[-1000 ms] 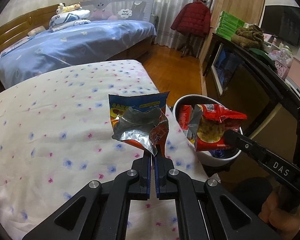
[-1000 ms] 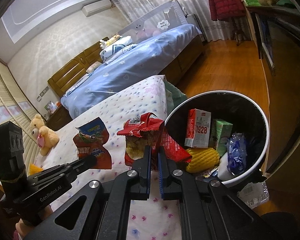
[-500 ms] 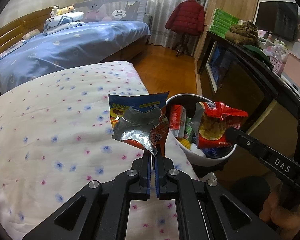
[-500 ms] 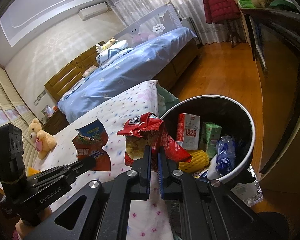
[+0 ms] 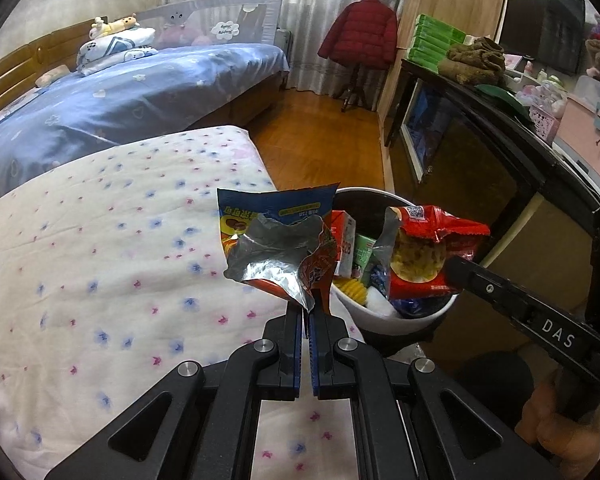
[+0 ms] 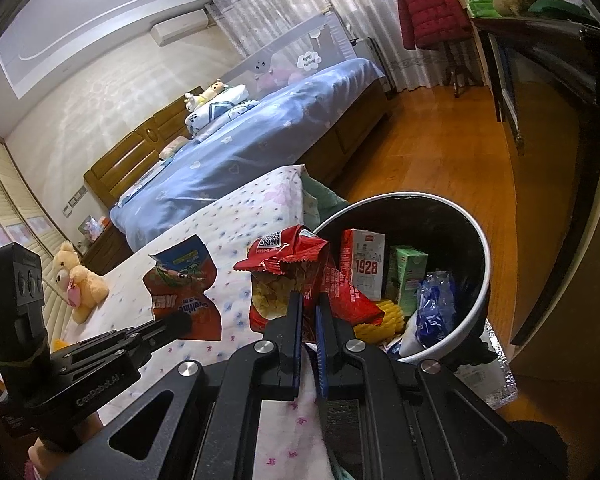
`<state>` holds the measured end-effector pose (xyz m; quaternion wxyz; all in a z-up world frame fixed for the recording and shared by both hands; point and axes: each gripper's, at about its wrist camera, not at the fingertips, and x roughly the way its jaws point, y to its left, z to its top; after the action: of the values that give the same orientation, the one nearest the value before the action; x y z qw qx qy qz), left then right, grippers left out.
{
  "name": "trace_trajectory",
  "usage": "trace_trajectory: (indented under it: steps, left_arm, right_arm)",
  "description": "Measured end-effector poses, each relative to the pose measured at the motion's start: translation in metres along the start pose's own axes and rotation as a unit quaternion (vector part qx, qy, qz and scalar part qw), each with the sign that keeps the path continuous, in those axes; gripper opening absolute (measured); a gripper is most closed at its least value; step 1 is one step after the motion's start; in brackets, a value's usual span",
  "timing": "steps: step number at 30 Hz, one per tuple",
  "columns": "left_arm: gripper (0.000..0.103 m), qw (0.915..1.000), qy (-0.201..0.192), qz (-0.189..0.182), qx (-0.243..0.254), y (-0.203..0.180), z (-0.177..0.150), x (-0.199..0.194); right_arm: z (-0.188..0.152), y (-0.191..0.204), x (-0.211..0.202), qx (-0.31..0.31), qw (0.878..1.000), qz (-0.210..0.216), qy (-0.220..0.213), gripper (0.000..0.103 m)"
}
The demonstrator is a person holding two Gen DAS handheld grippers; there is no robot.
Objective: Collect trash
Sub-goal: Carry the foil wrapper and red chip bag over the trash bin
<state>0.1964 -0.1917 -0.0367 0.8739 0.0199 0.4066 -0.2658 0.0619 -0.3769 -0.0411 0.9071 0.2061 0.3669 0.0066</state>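
My left gripper (image 5: 308, 307) is shut on a torn blue and red snack wrapper (image 5: 277, 252) with a silver inside, held above the bed's edge next to the bin. It shows in the right wrist view (image 6: 181, 288) too. My right gripper (image 6: 308, 300) is shut on a red chip bag (image 6: 300, 280), held at the rim of the white trash bin (image 6: 478, 304). The red bag (image 5: 424, 256) hangs over the bin (image 5: 396, 320) in the left wrist view. The bin holds a red carton (image 6: 362, 264), a green carton (image 6: 410, 276), a blue wrapper and a yellow item.
A bed with a floral sheet (image 5: 99, 248) lies left of the bin. A blue bed (image 5: 139, 92) stands behind it. A dark cabinet (image 5: 480, 152) stands right. A teddy bear (image 6: 75, 280) sits on the floral bed. A coat rack with a red jacket (image 5: 362, 36) is at the back.
Both grippers have moved forward with their wrappers toward the bin. The red chip bag now hangs over the bin's opening, and the bin's contents show more fully.
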Motion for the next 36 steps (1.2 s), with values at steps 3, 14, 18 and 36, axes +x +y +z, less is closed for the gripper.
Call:
trace_trajectory:
  steps: [3,14,18,36]
  left_arm:
    - [0.002,1.0,0.001,-0.002,0.003,-0.002,0.001,0.001]
    - [0.002,0.9999,0.007,-0.008,0.01,-0.002,0.004,0.007]
    - [0.002,0.9998,0.009,-0.01,0.014,-0.003,0.004,0.008]
    - [0.002,0.9994,0.014,-0.016,0.027,-0.003,0.008,0.012]
  right_arm:
    - [0.0,-0.002,-0.001,0.002,1.0,-0.003,-0.001,0.006]
    - [0.001,-0.01,-0.005,0.008,1.0,-0.009,-0.005,0.006]
    - [0.001,-0.012,-0.005,0.01,1.0,-0.012,-0.006,0.006]
    - [0.003,-0.024,-0.008,0.02,1.0,-0.022,-0.008,0.006]
